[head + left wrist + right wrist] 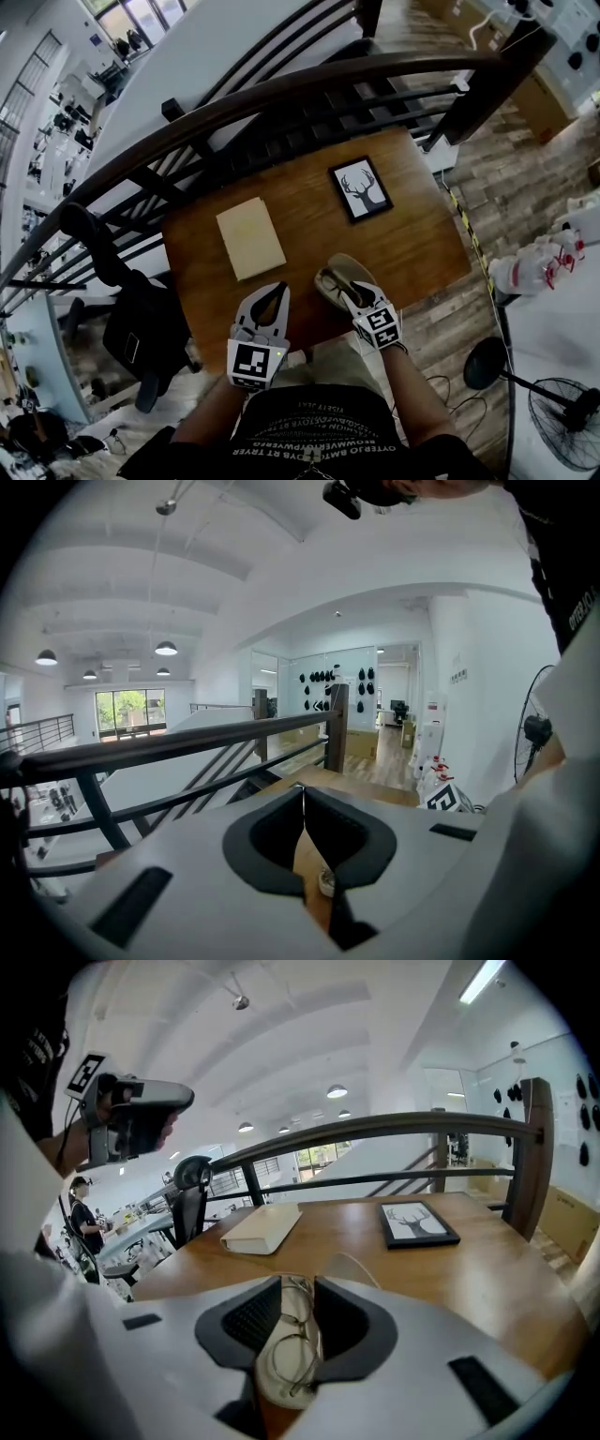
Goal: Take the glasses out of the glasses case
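An open cream glasses case (345,269) lies near the front edge of the wooden table (422,244). Thin-framed glasses (330,281) lie in it. In the right gripper view the glasses (298,1321) rest in the case's lower shell (279,1384), and my right gripper (298,1286) has its jaws drawn in close on their frame. In the head view that right gripper (352,291) sits over the case. My left gripper (277,289) hangs left of the case, above the table. Its tips touch, with nothing between them (302,791).
A cream book (249,237) lies at the table's left middle. A black-framed deer picture (361,188) lies at the back right. A dark railing (281,94) runs behind the table. A black chair (141,328) stands at the left and a floor fan (562,412) at the right.
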